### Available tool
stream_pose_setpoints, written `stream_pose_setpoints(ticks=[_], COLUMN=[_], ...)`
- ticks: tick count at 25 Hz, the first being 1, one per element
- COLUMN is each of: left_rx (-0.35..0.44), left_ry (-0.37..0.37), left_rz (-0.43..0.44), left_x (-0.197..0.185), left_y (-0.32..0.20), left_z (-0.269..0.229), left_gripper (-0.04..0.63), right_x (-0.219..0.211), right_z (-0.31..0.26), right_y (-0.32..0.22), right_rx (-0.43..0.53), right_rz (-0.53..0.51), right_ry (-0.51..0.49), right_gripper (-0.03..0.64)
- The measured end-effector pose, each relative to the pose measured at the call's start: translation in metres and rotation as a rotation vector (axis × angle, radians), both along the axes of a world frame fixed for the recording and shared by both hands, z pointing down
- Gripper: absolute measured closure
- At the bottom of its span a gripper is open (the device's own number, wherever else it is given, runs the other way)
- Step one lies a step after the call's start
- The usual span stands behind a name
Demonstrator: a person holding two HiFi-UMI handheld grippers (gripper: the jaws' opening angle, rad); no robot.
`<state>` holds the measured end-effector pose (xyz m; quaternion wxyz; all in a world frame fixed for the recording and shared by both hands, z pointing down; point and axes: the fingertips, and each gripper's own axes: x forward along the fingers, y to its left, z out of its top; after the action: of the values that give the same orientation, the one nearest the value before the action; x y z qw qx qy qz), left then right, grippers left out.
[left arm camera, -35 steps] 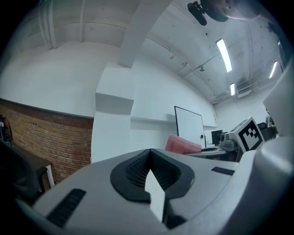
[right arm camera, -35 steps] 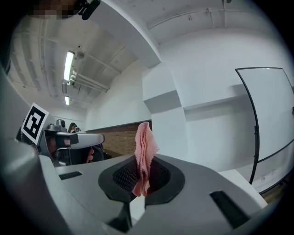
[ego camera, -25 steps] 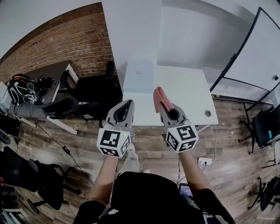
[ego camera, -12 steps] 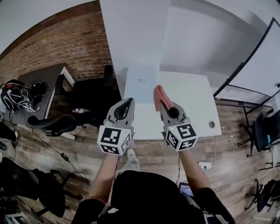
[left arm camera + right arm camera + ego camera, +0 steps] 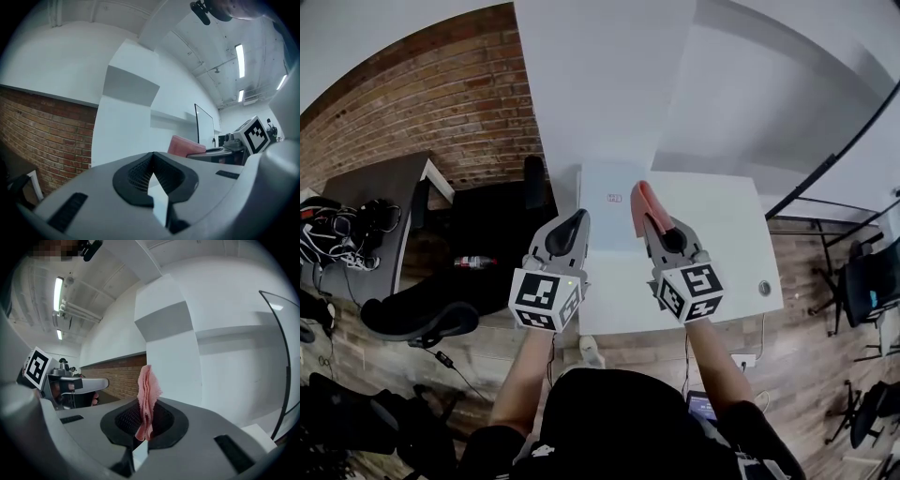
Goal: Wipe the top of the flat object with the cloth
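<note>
Cloth: pink, folded in several layers, clamped near its lower end between the jaws of the right gripper. Most of it stands free beyond the tips. In the right gripper view the cloth rises unsupported above the right gripper, touching nothing else.

Left gripper: jaws together with nothing between them, as the left gripper view confirms.

Flat object: pale blue, thin, with a small red label. It lies at the far left corner of the white table, beyond both grippers, and the cloth is not pressed to its top.

Assessment of handling: the cloth appears light, soft and limp, so the free part should flatten and drag when pressed down. The present grip low on the fold looks adequate. The flat object appears stiff and light and may slide on the smooth tabletop, so the closed left gripper could steady it at its near left edge.
</note>
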<state>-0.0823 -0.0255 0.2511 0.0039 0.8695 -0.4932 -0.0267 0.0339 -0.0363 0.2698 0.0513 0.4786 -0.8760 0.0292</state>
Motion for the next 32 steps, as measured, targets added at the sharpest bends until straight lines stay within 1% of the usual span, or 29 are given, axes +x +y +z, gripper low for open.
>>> stream_pose_setpoints(ticks=[4,8,11,15,19,24,32], left_rx=[-0.005,-0.005,-0.017,-0.025,-0.035,-0.055,-0.108], left_ry=[0.014,0.041,0.048,0.034,0.028,-0.002,-0.020], left_rz=[0.024,0.043,0.058,0.093,0.105,0.134,0.146], left_x=[-0.020,-0.032,-0.034,-0.031,-0.024,-0.011,0.011], left_y=[-0.029,-0.046,-0.053,-0.058,-0.069,-0.082,-0.110], left_z=[0.004,0.011,0.019,0.025,0.031,0.041,0.068], left_gripper=[0.586,0.586,0.586,0.586,0.586,0.586,0.586], right_x=[-0.023,-0.039,-0.044,-0.049,-0.045,-0.035,-0.008], right_z=[0.003,0.009,0.017,0.020,0.024,0.031,0.049], right_y=[-0.030,-0.045,-0.050,-0.057,-0.071,-0.088,-0.117], right_rx=[-0.011,-0.017,-0.032,-0.043,-0.049,-0.065,-0.112], right_rz=[0.008,0.011,0.016,0.017,0.017,0.012,0.016], right_ry=[0.015,0.028,0.031,0.033,0.030,0.018,0.007], right_gripper=[0.574,0.574,0.573,0.574,0.574,0.574,0.573])
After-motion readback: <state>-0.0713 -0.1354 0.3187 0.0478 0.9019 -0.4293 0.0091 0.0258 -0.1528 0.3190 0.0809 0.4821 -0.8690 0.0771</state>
